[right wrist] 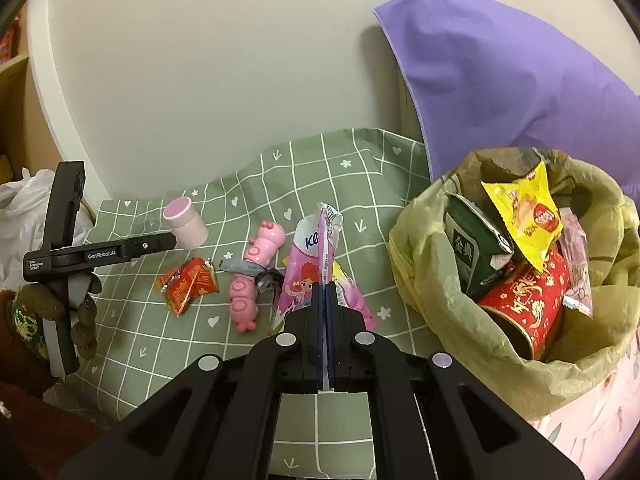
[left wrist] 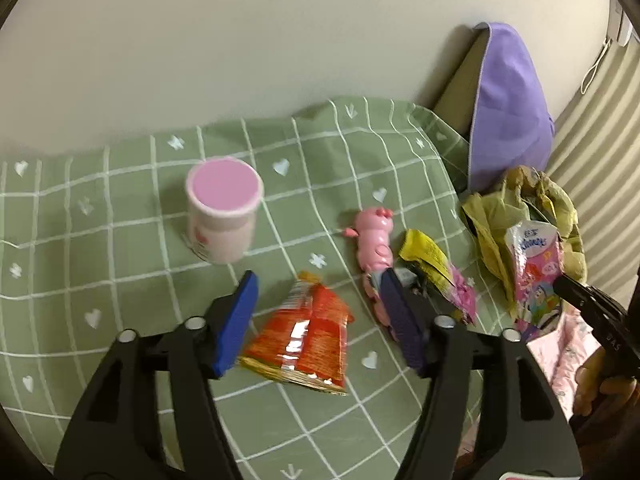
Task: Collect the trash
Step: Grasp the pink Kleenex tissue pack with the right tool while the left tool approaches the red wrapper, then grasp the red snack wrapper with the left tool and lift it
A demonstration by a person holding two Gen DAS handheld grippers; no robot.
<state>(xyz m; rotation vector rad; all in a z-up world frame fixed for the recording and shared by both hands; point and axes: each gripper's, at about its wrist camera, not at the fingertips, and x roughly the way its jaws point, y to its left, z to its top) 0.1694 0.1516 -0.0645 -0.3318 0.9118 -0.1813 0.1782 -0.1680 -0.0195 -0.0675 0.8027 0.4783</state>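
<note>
Spread wide are the jaws of the left gripper (left wrist: 316, 300), and nothing is held between them; one red snack wrapper (left wrist: 304, 336) is seen lying flat on the cloth just below the gap. Pressed together are the jaws of the right gripper (right wrist: 325, 292), and one pink tissue pack (right wrist: 310, 264) is pinched there, standing up on its edge.

On the green checked cloth (right wrist: 360, 168) these things can be counted: one red wrapper, one pink pig toy (right wrist: 256, 276), one small pink-lidded jar (right wrist: 186, 222), and one grey crumpled wrapper (right wrist: 260, 274) lying across the pig. More wrappers, pink and yellow, are partly hidden behind the tissue pack.

One yellow-green trash bag (right wrist: 424, 264) is seen to the right, open at the top. Inside it are one green carton (right wrist: 472, 248), one yellow packet (right wrist: 528, 216), one red cup (right wrist: 528, 300) and one clear pink packet (right wrist: 576, 264).

Both grippers are tilted downward toward the cloth. The left one is held by a hand (right wrist: 80, 316) at the cloth's left edge.
</note>
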